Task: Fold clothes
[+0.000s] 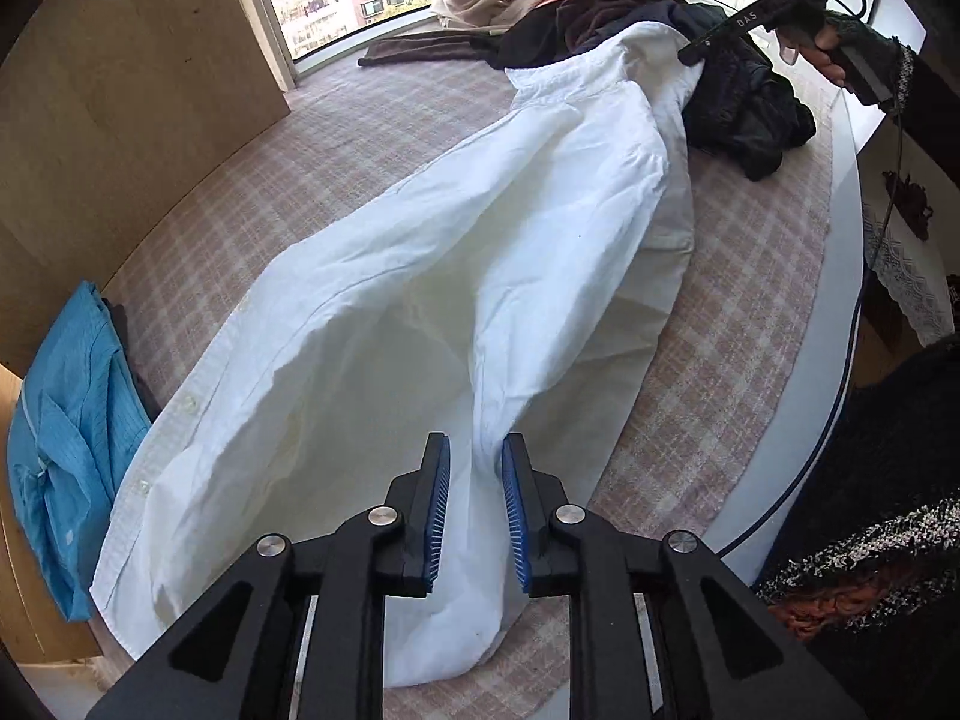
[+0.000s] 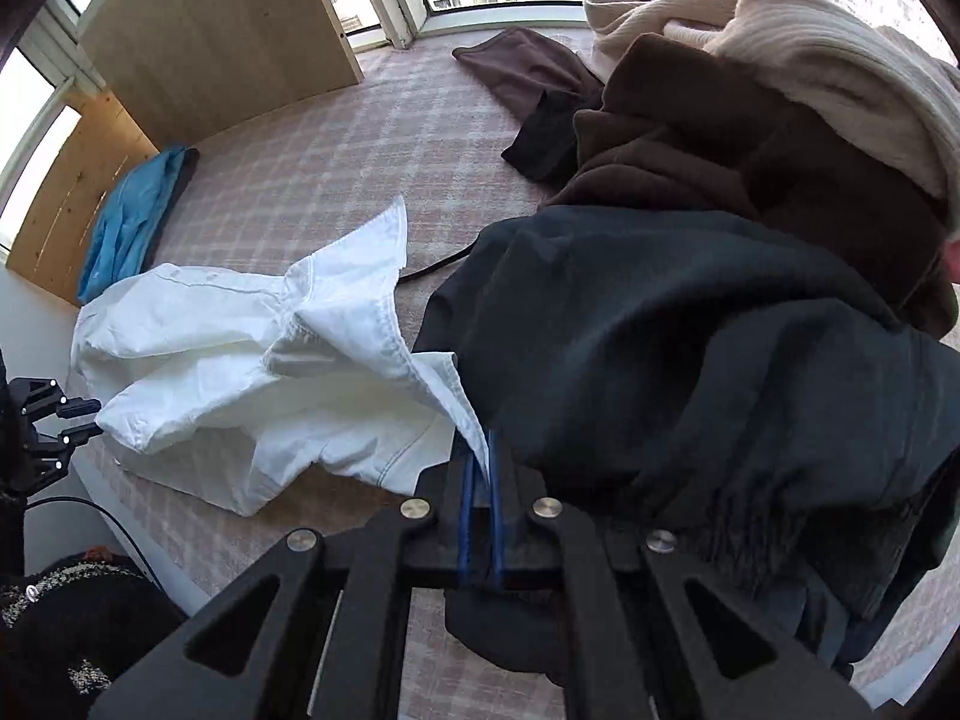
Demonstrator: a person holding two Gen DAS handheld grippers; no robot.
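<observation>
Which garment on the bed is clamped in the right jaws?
The white shirt, stretched across the bedspread; the dark, brown and cream clothes sit heaped and ungripped.

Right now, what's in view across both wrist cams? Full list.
white shirt: 1, white, spread across the checked cover
checked cover: 1, pink and white, under everything
blue garment: 1, blue, at the wooden panel
dark jacket: 1, dark navy, near end of the pile
brown garment: 1, brown, in the pile
cream knit: 1, cream, on top of the pile
wooden panel: 1, tan, by the window
left claw: black, blue pads, open around the shirt's end
right claw: black, shut on the shirt's edge
</observation>
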